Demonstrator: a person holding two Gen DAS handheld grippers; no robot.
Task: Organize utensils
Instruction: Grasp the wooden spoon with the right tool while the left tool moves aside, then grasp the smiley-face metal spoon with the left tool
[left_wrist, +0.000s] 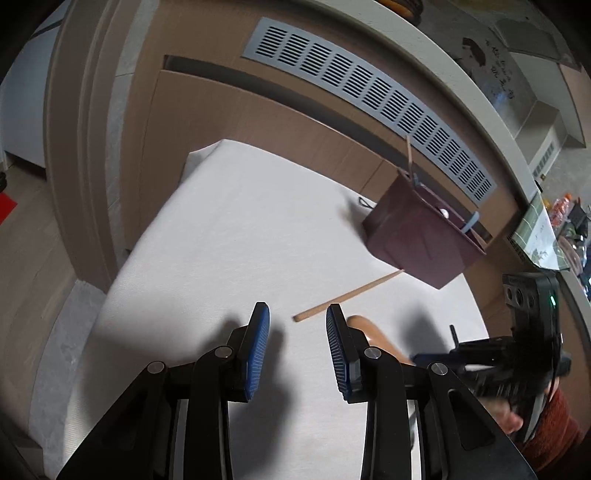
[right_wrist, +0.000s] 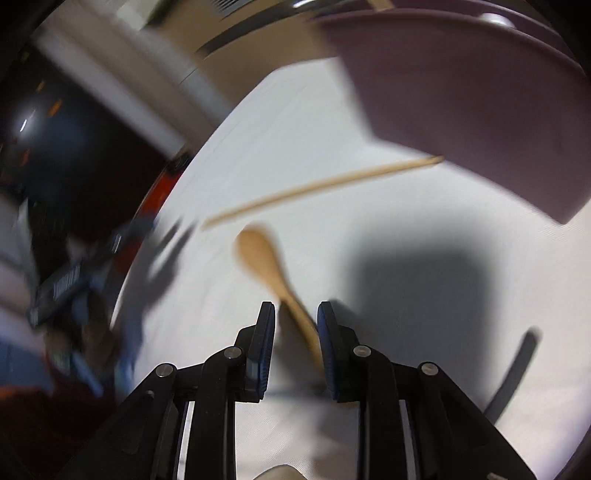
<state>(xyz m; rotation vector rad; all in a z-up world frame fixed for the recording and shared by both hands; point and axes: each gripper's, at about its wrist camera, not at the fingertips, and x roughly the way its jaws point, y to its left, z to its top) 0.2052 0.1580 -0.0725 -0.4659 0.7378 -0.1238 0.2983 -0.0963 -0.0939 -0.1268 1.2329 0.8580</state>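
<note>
While the right claw (right_wrist: 296, 350) hangs low over the white-covered surface (left_wrist: 229, 229), its blue pads stand on either side of the wooden spoon (right_wrist: 275, 273), whose handle runs back between them; the pads look parted, with a gap on the left side of the handle, so I judge the spoon straddled and not yet pinched, though blur keeps me from being sure whether the right pad touches it. The spoon lies flat with its bowl pointing away from the claw, toward the middle of the surface, which suits a grip on the thin handle. Just beyond the bowl lies a single wooden chopstick (right_wrist: 325, 188), its far tip close to the foot of the dark purple utensil holder (left_wrist: 421, 236). That holder stands near the far right edge of the surface and already carries a chopstick upright in it, a pale blue handle and something small and white, so it reads as the place where the loose pieces belong. The left claw (left_wrist: 297, 347) hovers open and empty above the surface, the near end of the chopstick just ahead of its pads, probably waiting its turn. The likely next move is closing on the spoon handle and lifting it toward the holder.
</note>
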